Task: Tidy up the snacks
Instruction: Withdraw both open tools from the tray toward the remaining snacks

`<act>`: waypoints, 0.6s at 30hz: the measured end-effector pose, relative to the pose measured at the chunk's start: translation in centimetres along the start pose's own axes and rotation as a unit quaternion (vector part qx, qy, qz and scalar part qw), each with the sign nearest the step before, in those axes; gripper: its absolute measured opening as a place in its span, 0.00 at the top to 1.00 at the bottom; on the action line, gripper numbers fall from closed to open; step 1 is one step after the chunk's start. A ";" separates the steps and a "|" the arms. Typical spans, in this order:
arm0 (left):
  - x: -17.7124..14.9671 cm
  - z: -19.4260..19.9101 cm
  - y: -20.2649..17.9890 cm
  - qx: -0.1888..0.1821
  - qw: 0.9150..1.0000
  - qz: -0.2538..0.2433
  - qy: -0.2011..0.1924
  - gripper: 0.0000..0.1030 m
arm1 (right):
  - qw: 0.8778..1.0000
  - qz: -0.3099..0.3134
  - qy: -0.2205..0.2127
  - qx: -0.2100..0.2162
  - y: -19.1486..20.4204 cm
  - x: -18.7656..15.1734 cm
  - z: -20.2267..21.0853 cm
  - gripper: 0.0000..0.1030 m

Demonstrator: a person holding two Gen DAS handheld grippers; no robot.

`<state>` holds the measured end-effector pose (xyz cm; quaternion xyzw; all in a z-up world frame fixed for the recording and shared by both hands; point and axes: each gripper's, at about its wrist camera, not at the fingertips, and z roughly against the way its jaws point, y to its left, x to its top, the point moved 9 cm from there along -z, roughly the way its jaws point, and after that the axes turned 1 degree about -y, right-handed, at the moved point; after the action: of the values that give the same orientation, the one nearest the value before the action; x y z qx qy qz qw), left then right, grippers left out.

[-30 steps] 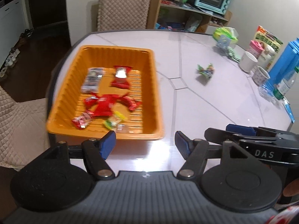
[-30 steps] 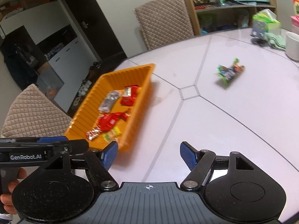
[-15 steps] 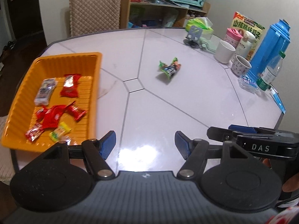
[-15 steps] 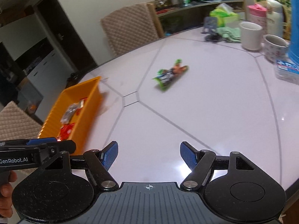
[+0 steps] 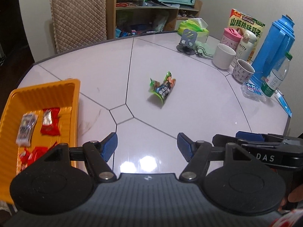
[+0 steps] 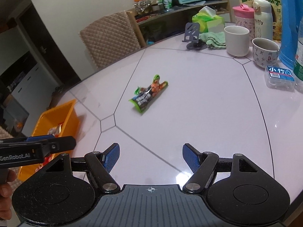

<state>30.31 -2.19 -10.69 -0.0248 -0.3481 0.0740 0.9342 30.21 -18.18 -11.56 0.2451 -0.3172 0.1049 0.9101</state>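
A green and black snack packet (image 5: 162, 90) (image 6: 148, 95) lies alone near the middle of the pale table. An orange tray (image 5: 74, 102) (image 6: 73, 117) at the left holds several wrapped snacks, among them a red one (image 5: 50, 121) and a silver one (image 5: 26, 128). My left gripper (image 5: 146, 147) hovers open over the near table, empty, with the packet well ahead of it. My right gripper (image 6: 150, 156) is open too, nothing between its blue pads, the packet ahead and slightly left. Each gripper shows at the other view's edge.
Along the far right stand a white mug (image 5: 223, 55), a patterned cup (image 5: 243, 71), a blue thermos (image 5: 274, 45), a water bottle (image 5: 276, 77), a small plastic box (image 6: 280, 76), a phone stand (image 5: 187, 41) and tissues. A padded chair (image 5: 77, 28) sits behind the table.
Both grippers have swung right, away from the orange tray and towards the green packet. The tray slid to the left edge of both views. The jaws kept the same width.
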 end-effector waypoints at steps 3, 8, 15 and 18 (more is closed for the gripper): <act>1.2 -1.3 0.3 -0.003 1.000 -0.007 0.001 0.36 | 1.000 -0.007 -0.005 -0.006 0.1 1.0 -1.1 0.29; 2.9 -3.5 1.1 -0.005 1.000 -0.013 0.006 0.36 | 1.000 -0.021 -0.005 -0.008 0.2 2.6 -3.5 0.29; 4.5 -7.1 2.3 -0.006 1.000 -0.019 0.018 0.36 | 1.000 -0.021 -0.005 -0.021 0.4 4.6 -7.2 0.29; 4.9 -8.7 2.7 -0.007 0.999 -0.024 0.024 0.36 | 0.999 -0.021 -0.005 -0.027 0.4 5.4 -8.8 0.29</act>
<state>39.37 1.25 -14.33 -0.0243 -0.3266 0.0487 0.9436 38.92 -13.11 -14.01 0.2277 -0.3193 0.0759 0.9168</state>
